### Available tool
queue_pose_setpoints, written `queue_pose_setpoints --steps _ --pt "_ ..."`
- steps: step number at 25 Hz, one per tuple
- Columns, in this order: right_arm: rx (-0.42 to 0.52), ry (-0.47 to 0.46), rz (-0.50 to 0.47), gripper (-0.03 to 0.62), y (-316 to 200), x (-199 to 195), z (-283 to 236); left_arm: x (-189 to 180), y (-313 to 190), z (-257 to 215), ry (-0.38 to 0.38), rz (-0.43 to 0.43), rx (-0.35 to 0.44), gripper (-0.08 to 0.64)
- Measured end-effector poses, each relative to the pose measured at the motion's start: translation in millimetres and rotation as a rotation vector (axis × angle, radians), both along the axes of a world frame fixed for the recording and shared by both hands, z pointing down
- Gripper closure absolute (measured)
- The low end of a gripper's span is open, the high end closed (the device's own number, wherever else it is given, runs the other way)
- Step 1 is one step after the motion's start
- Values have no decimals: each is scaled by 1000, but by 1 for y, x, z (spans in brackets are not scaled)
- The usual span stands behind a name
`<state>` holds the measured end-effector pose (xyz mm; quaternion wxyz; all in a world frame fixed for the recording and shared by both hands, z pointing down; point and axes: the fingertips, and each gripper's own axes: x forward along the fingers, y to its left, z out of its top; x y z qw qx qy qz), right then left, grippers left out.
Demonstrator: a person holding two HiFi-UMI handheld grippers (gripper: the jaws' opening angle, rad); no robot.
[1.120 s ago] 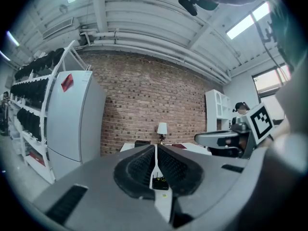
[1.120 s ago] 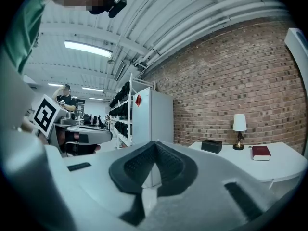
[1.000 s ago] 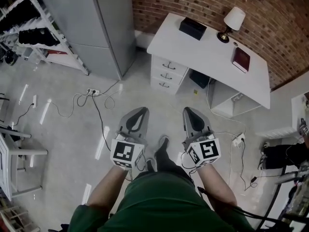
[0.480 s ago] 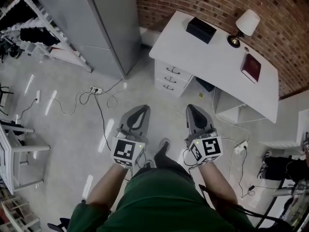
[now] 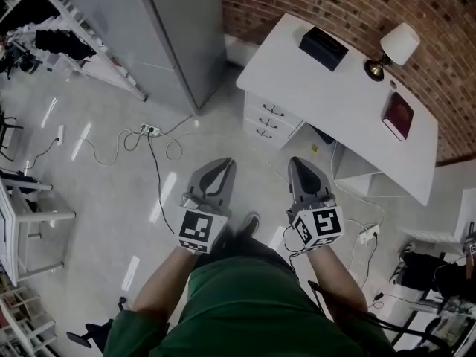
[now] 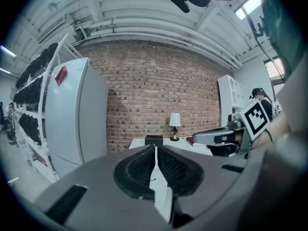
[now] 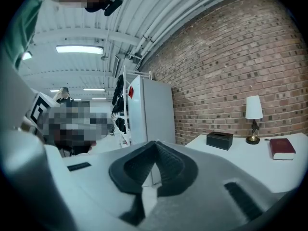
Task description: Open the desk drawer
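Observation:
The white desk (image 5: pixel 349 103) stands against the brick wall at the upper right of the head view. Its stack of three drawers (image 5: pixel 269 122) with dark handles faces me, all pushed in. My left gripper (image 5: pixel 222 163) and right gripper (image 5: pixel 299 162) are held side by side over the floor, well short of the drawers and pointing towards them. In the left gripper view the left gripper (image 6: pixel 155 147) has its pads together with nothing between them. The right gripper (image 7: pixel 155 142) looks the same, its tips meeting and empty.
On the desk sit a black box (image 5: pixel 323 47), a lamp (image 5: pixel 394 49) and a red book (image 5: pixel 398 115). A tall grey cabinet (image 5: pixel 171 36) stands left of the desk. A power strip (image 5: pixel 149 130) and cables trail across the floor. A metal rack (image 5: pixel 82 58) is at the far left.
Both grippers have moved forward together towards the desk, which now sits closer in the head view. Their jaws have stayed as they were.

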<state>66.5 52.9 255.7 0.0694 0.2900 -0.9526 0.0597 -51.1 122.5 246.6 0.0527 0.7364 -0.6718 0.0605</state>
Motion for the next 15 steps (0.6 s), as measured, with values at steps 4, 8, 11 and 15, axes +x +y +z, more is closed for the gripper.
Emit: queue_pose_setpoints --steps 4,8,11,15 --pt "-8 19 0 592 -8 -11 3 -12 -13 12 21 8 -23 549" --pt "-23 34 48 591 -23 -13 14 -17 -37 25 42 55 -45 549" --pt "-31 45 97 591 -38 -15 19 -21 -62 39 57 112 -67 549" --pt "-51 67 167 591 -51 -19 27 -32 -90 72 76 192 -142 549"
